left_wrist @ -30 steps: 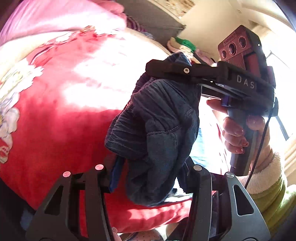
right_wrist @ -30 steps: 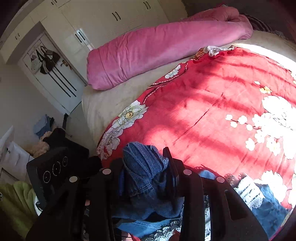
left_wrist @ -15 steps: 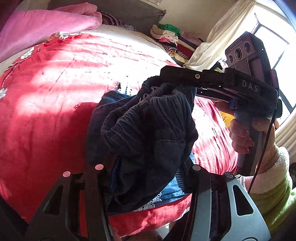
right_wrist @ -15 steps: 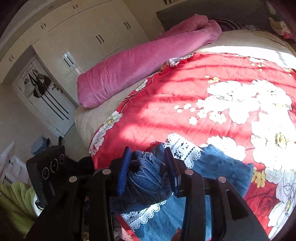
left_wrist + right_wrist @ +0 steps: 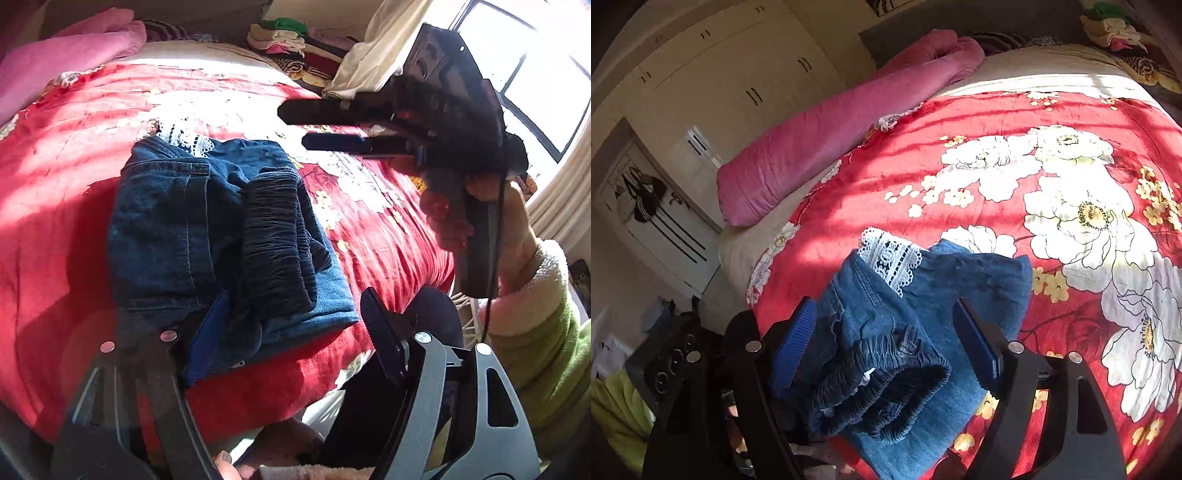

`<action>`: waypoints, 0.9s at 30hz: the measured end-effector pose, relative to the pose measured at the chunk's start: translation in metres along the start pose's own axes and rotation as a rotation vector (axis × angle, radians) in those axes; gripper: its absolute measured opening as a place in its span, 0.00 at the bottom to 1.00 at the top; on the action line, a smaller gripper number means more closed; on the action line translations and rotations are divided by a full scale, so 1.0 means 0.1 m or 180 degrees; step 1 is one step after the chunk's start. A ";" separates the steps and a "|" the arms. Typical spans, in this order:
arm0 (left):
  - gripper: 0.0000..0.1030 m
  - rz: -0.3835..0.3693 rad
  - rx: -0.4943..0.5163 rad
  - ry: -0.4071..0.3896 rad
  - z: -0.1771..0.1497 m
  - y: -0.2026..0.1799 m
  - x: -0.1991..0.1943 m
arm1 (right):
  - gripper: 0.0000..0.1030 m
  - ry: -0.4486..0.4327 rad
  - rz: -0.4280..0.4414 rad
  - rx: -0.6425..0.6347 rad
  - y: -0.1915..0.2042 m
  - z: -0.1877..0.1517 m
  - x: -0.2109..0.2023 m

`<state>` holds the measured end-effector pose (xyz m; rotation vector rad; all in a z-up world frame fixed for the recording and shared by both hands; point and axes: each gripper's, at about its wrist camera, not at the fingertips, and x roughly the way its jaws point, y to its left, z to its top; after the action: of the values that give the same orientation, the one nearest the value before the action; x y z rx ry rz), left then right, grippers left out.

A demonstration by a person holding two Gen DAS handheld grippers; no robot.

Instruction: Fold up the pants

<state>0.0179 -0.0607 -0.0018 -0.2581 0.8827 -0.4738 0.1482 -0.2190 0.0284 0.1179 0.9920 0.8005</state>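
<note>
The denim pants (image 5: 221, 236) lie folded in a bundle on the red floral bedspread (image 5: 55, 221), at its near edge, long axis running away toward the pink bolster (image 5: 831, 125). The elastic waistband (image 5: 882, 384) sits on top at the near end, lace trim (image 5: 890, 258) at the far end. The left gripper (image 5: 291, 332) is spread, its left pad against the waistband end. The right gripper (image 5: 886, 354) is also spread, straddling the waistband without pinching it. Both are about equally near.
</note>
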 end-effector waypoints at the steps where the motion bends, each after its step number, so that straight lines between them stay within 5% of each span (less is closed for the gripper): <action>1: 0.63 0.0022 -0.0033 -0.0048 0.00 0.03 -0.07 | 0.73 0.0075 -0.0045 -0.0041 0.01 -0.04 0.07; 7: 0.63 0.0374 -0.0232 -0.0199 -0.03 0.34 -0.29 | 0.72 0.0469 -0.0601 -0.0311 -0.03 -0.40 0.39; 11: 0.63 0.0470 -0.0304 -0.0253 -0.04 0.50 -0.36 | 0.73 0.0422 -0.0485 -0.0196 -0.04 -0.38 0.26; 15: 0.63 0.0538 -0.0012 -0.0271 -0.06 0.41 -0.37 | 0.73 0.0044 -0.0336 -0.0175 0.05 -0.09 -0.04; 19: 0.61 0.0601 0.0324 -0.0268 -0.04 0.24 -0.30 | 0.73 0.0113 -0.0248 -0.0098 0.11 0.20 0.10; 23: 0.49 0.0634 0.0778 -0.0197 -0.03 0.02 -0.19 | 0.63 0.0371 -0.0265 -0.0058 0.12 0.39 0.45; 27: 0.26 0.0599 0.0959 -0.0030 -0.05 -0.06 0.01 | 0.50 0.0686 -0.0372 -0.0290 0.24 0.42 0.77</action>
<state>0.0123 -0.0660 -0.0034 0.0979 0.8055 -0.4229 0.1902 -0.1408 0.0081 -0.1063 1.1524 0.7602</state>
